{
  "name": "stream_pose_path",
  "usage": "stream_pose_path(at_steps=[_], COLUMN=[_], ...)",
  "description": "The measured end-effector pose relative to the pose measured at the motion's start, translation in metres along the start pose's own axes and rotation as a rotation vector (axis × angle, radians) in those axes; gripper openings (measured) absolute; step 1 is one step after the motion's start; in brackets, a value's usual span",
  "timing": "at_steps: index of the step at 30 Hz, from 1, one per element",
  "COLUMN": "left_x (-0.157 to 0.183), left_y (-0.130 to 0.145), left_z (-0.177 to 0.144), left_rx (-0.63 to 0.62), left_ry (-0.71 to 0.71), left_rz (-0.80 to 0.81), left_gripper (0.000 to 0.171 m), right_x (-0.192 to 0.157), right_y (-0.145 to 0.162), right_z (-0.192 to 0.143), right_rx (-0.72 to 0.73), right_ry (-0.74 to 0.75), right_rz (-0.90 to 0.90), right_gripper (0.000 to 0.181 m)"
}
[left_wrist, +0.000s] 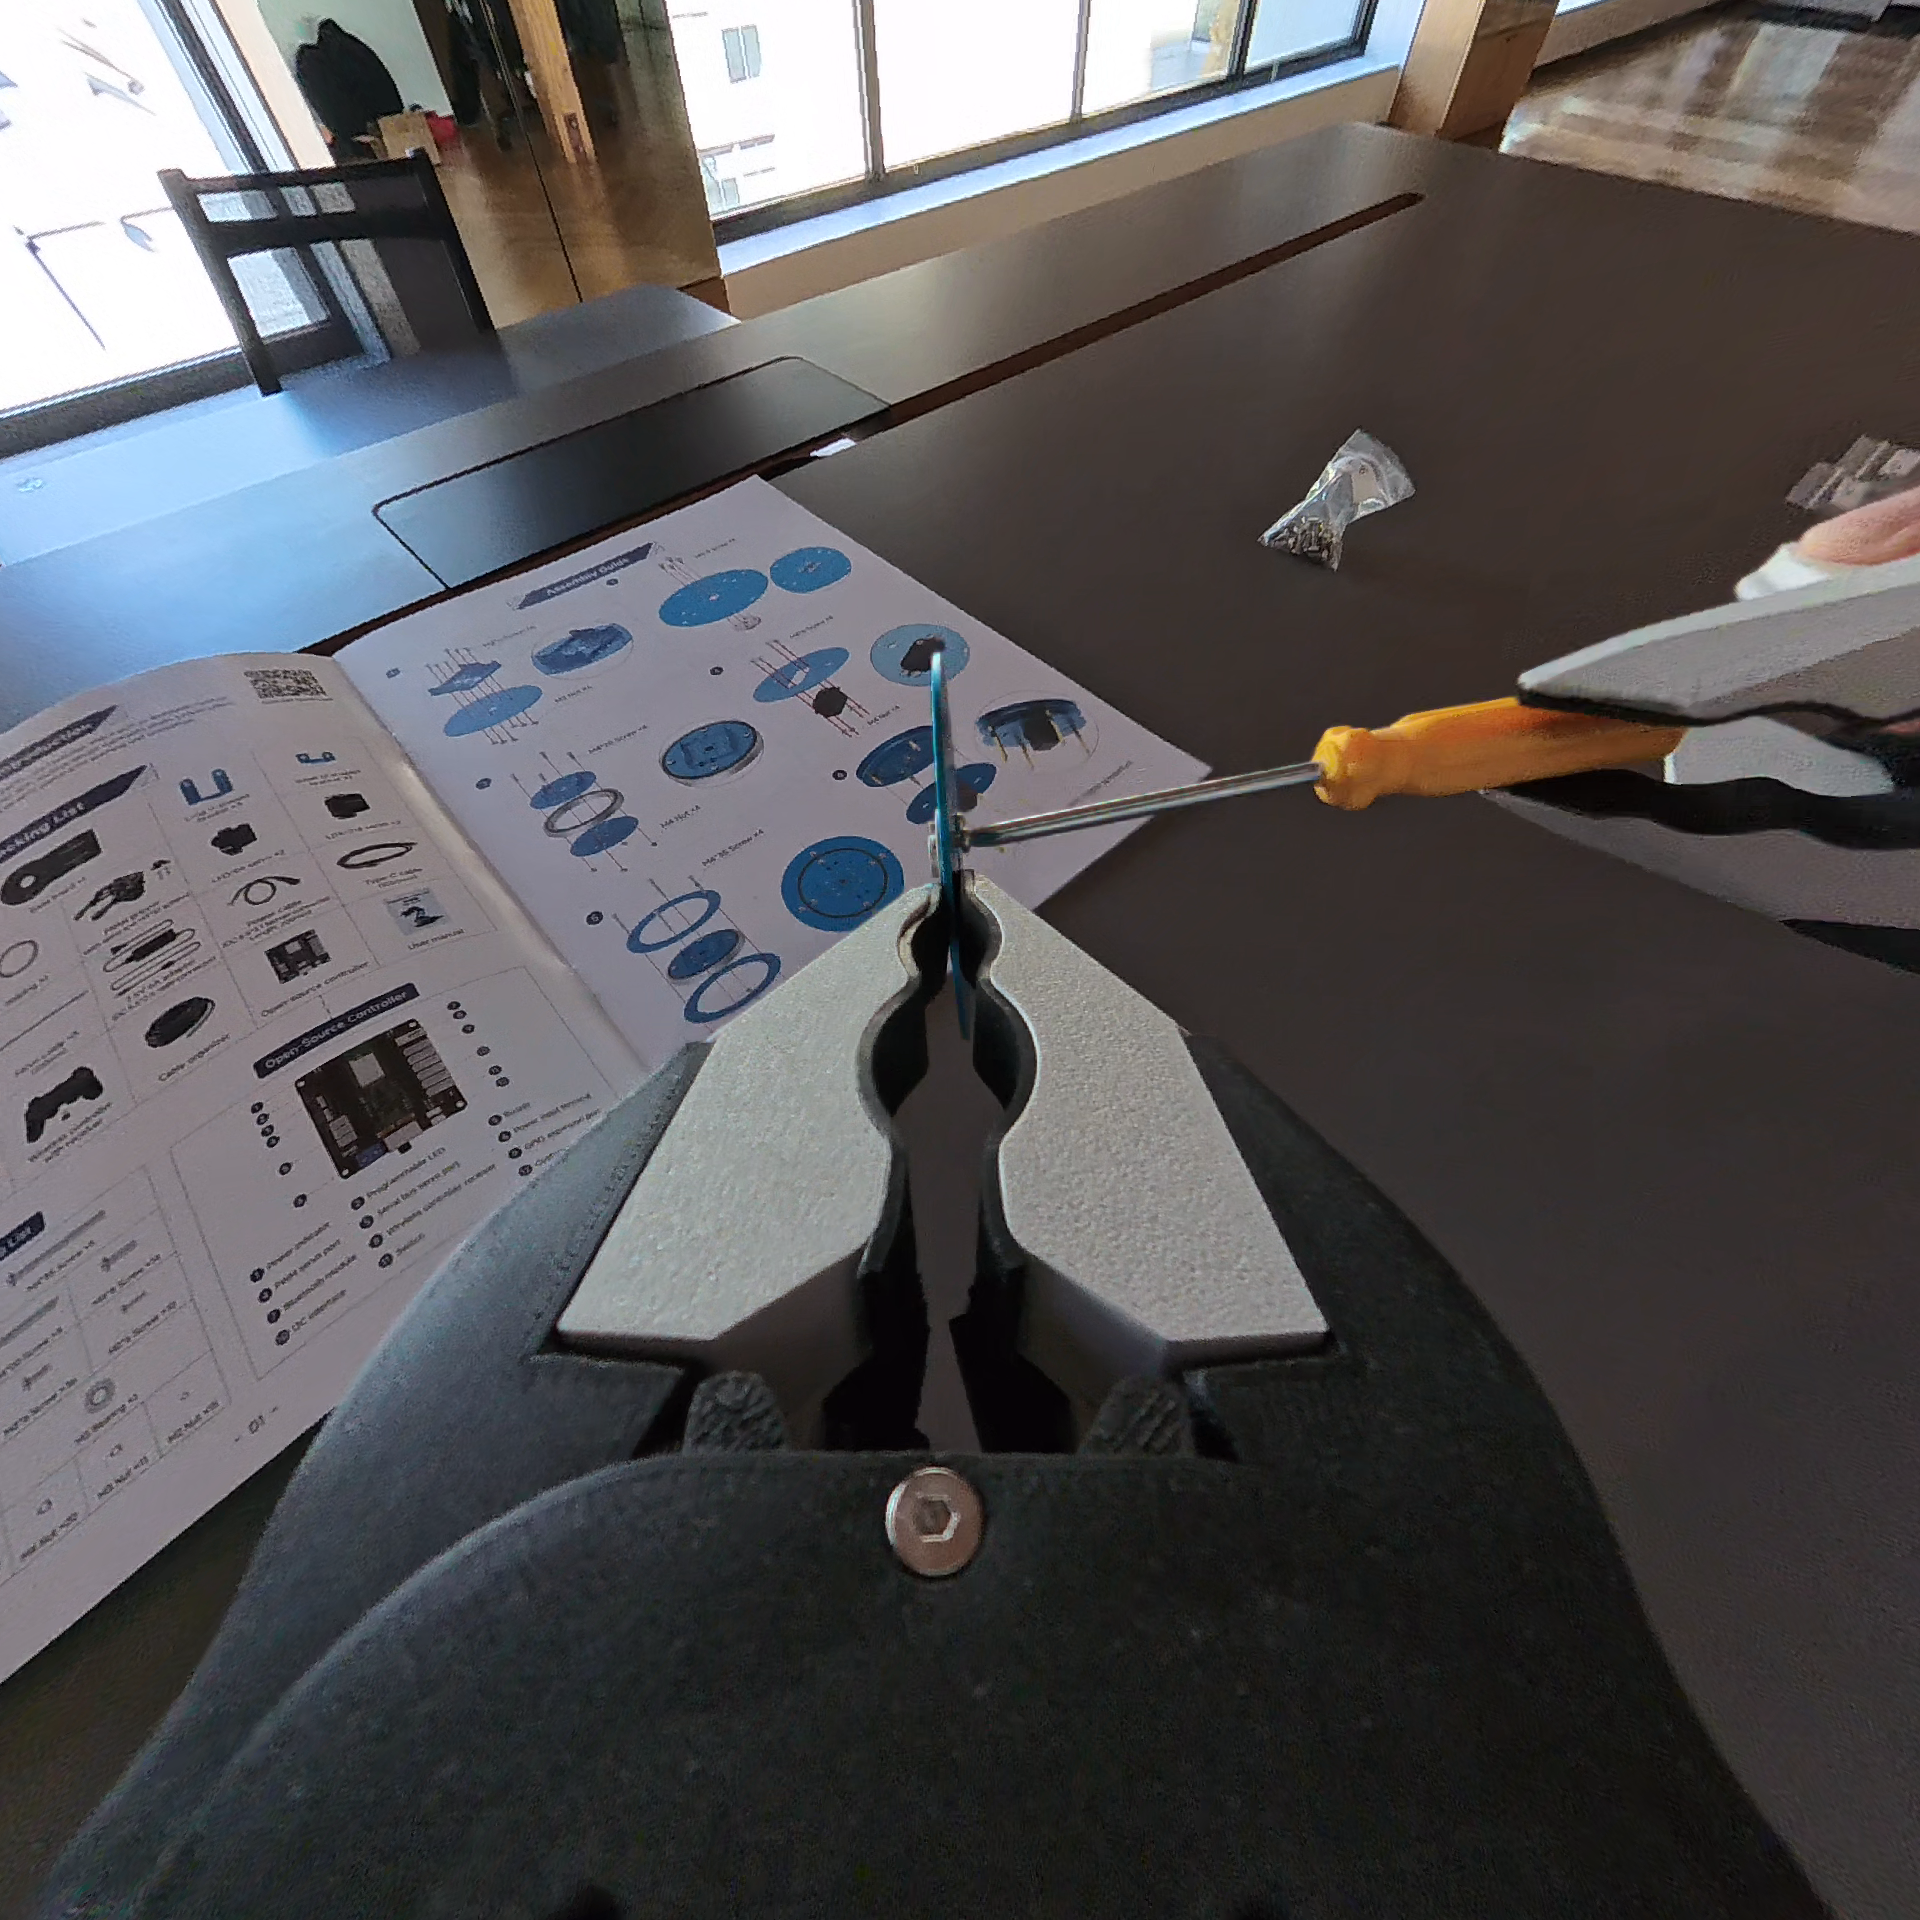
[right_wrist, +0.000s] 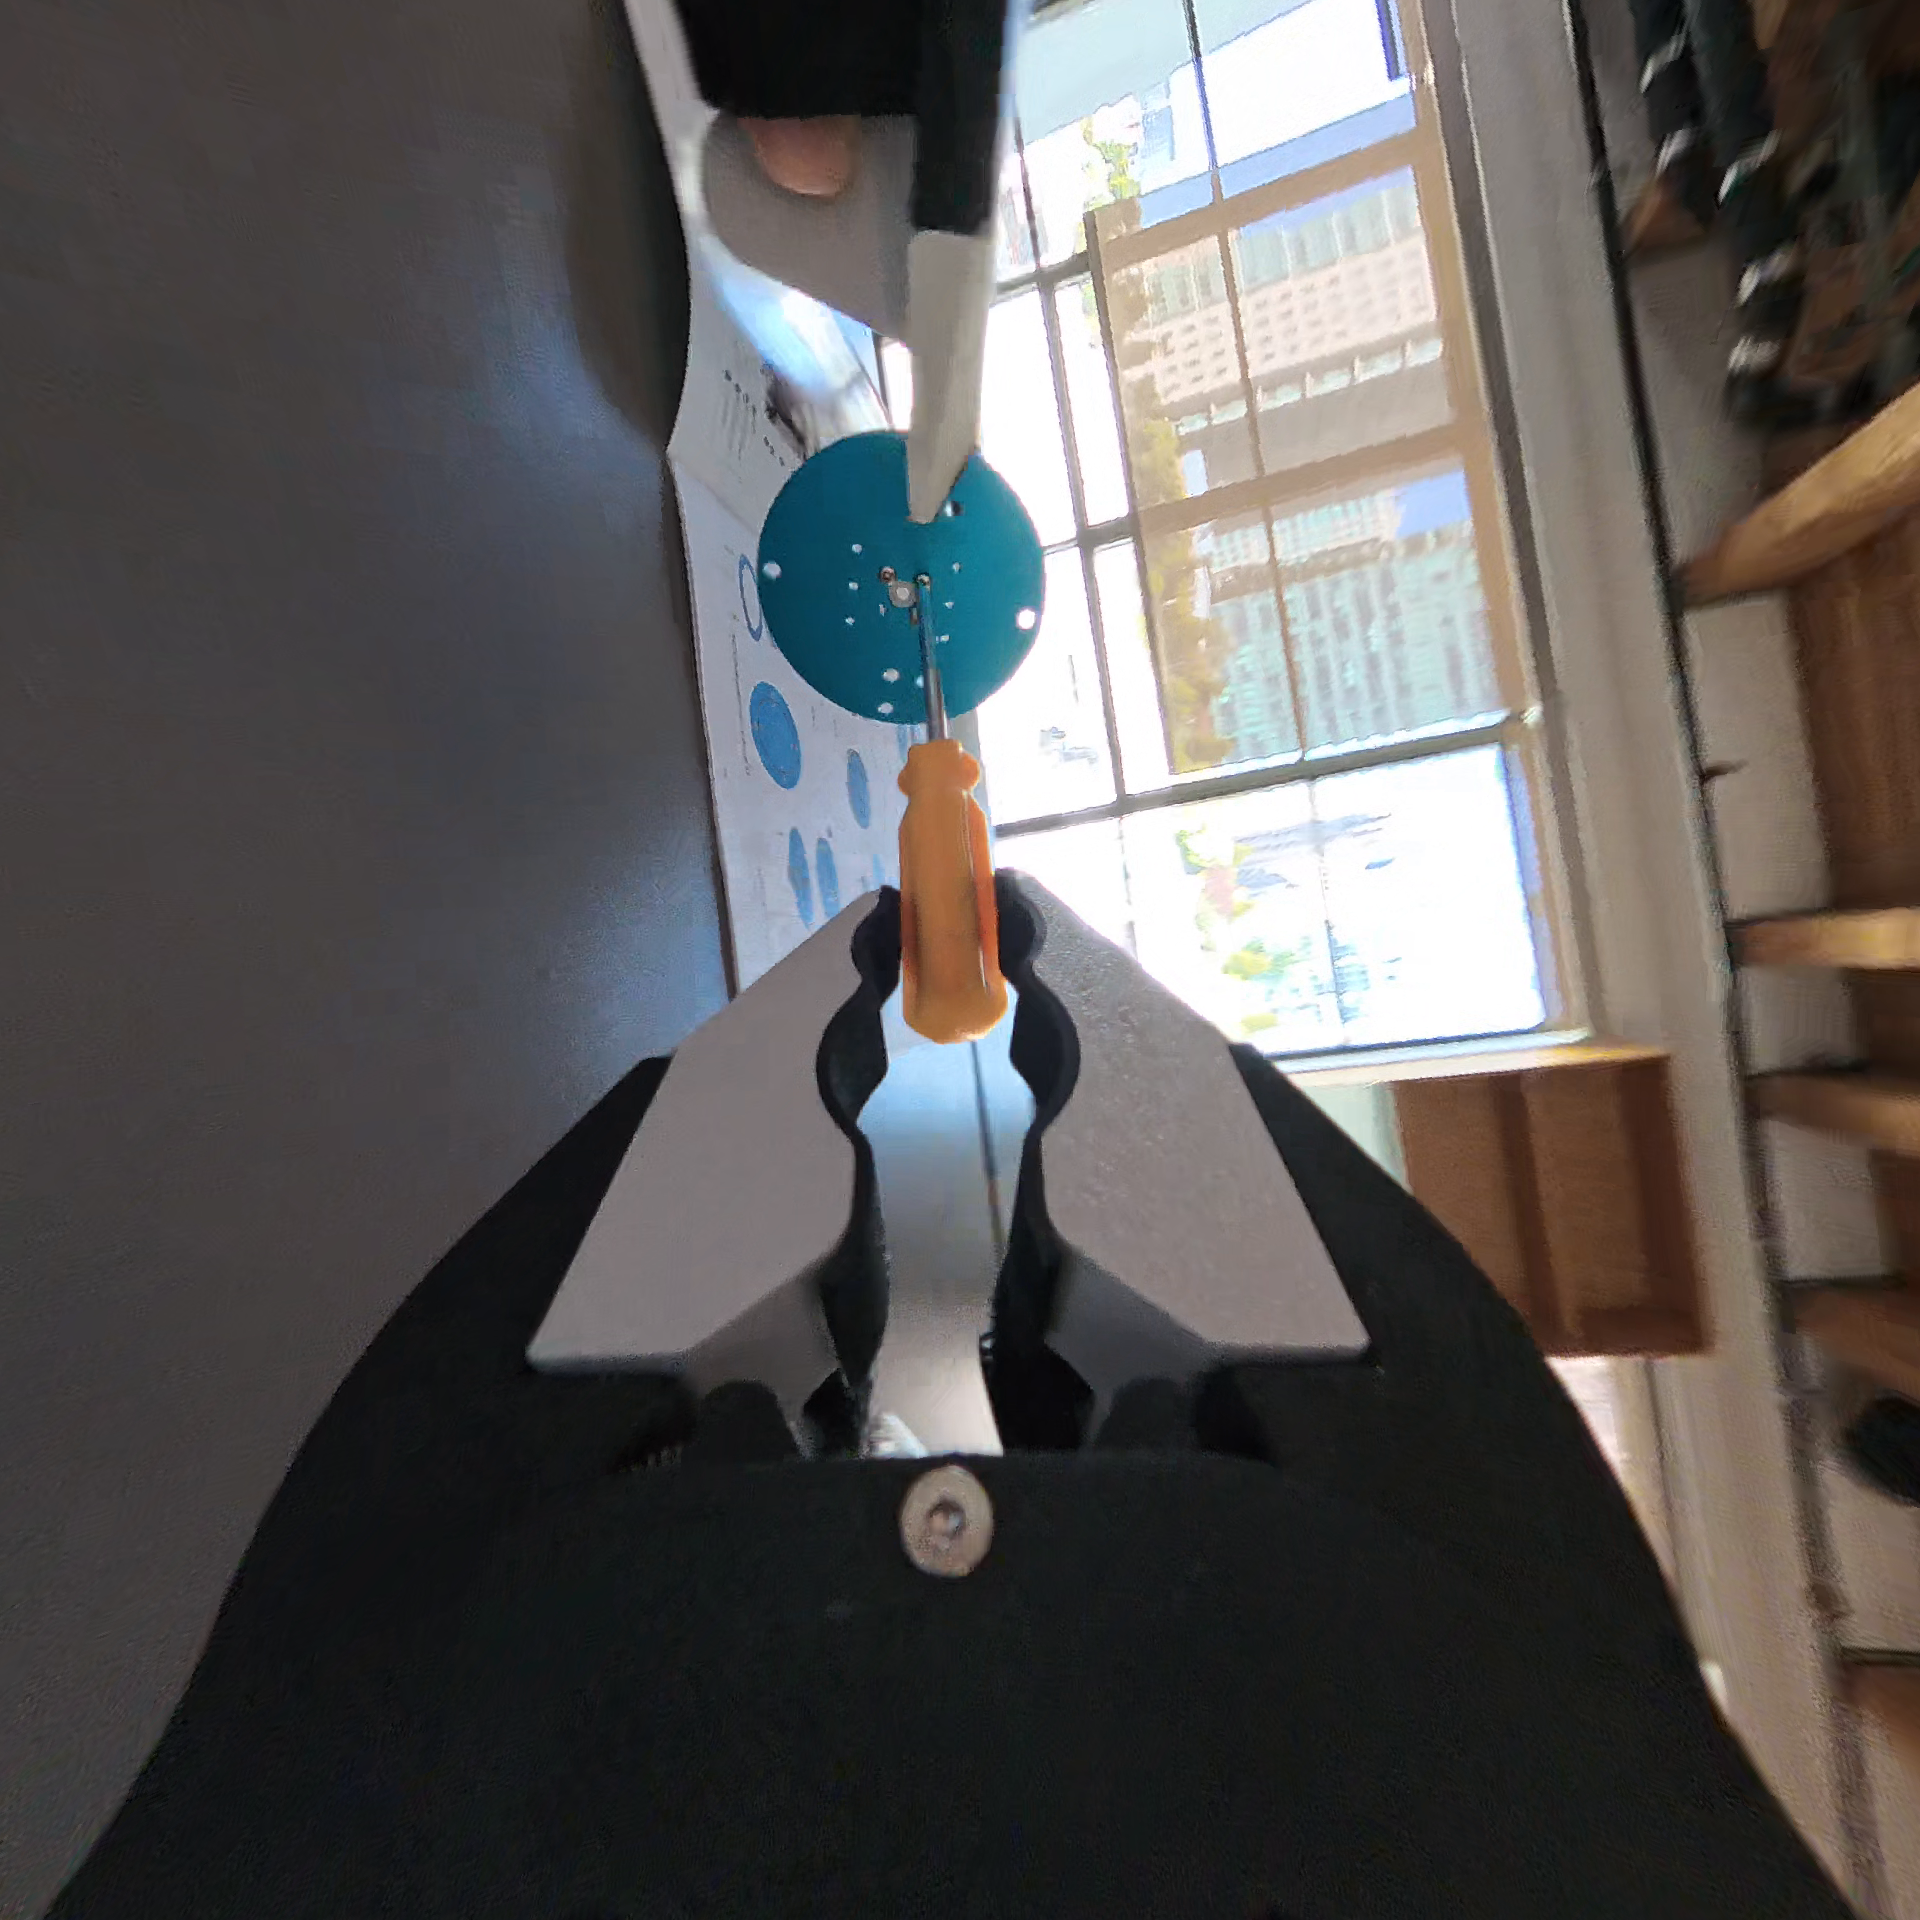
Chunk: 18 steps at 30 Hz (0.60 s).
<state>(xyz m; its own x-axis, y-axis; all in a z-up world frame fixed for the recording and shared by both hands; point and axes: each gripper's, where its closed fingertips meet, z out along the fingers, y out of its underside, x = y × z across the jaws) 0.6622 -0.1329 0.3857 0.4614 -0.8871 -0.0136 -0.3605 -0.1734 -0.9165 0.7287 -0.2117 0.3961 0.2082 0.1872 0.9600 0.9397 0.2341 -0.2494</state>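
My left gripper (left_wrist: 951, 899) is shut on the edge of a thin blue round plate (left_wrist: 940, 769) and holds it upright, edge-on, above the open manual. In the right wrist view the blue plate (right_wrist: 831, 540) faces me, dotted with small holes. My right gripper (right_wrist: 948, 914) is shut on the orange handle of a screwdriver (right_wrist: 948, 894). The screwdriver (left_wrist: 1455, 753) comes in from the right, and its metal shaft tip meets a small screw (right_wrist: 902, 594) near the plate's middle. The left gripper's finger (right_wrist: 945, 364) shows above the plate.
An open assembly manual (left_wrist: 343, 935) lies on the dark table (left_wrist: 1455, 1143) to the left. A small clear bag of screws (left_wrist: 1335, 504) lies farther back on the right, with more clear bags (left_wrist: 1860, 473) at the right edge. A dark chair (left_wrist: 312, 260) and windows stand beyond. Spacing between my two grippers at the tips: around 11 cm.
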Motion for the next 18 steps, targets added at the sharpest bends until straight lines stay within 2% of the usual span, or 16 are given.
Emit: stream_pose_path(at_steps=[3,5,6,8,13,18], left_x=[0.001,0.000,-0.001,-0.005,-0.013,-0.005], left_y=[0.008,0.009,0.007,0.001,-0.023,-0.052], left_z=[0.004,0.004,0.004,0.001,-0.014,-0.035], left_rx=[-0.050,-0.049,-0.040,-0.006,0.133,0.300], left_ry=[-0.004,-0.014,-0.025,-0.052,-0.127,-0.228], left_rz=[0.003,0.003,0.012,0.029,0.076,0.278], left_gripper=[0.000,0.000,0.000,0.000,0.000,0.000], right_x=[-0.009,-0.010,-0.009,-0.006,0.001,0.001], right_y=[-0.003,-0.003,-0.003,-0.002,-0.006,-0.021], right_z=[0.000,0.000,0.001,0.005,0.013,0.009], right_rx=[0.001,0.005,0.011,0.019,0.101,0.256], right_ry=[0.022,0.006,-0.015,-0.082,-0.324,-0.649], right_rz=[-0.175,-0.125,-0.034,0.250,1.126,1.782], right_gripper=[0.018,0.017,0.017,0.017,0.016,0.017])
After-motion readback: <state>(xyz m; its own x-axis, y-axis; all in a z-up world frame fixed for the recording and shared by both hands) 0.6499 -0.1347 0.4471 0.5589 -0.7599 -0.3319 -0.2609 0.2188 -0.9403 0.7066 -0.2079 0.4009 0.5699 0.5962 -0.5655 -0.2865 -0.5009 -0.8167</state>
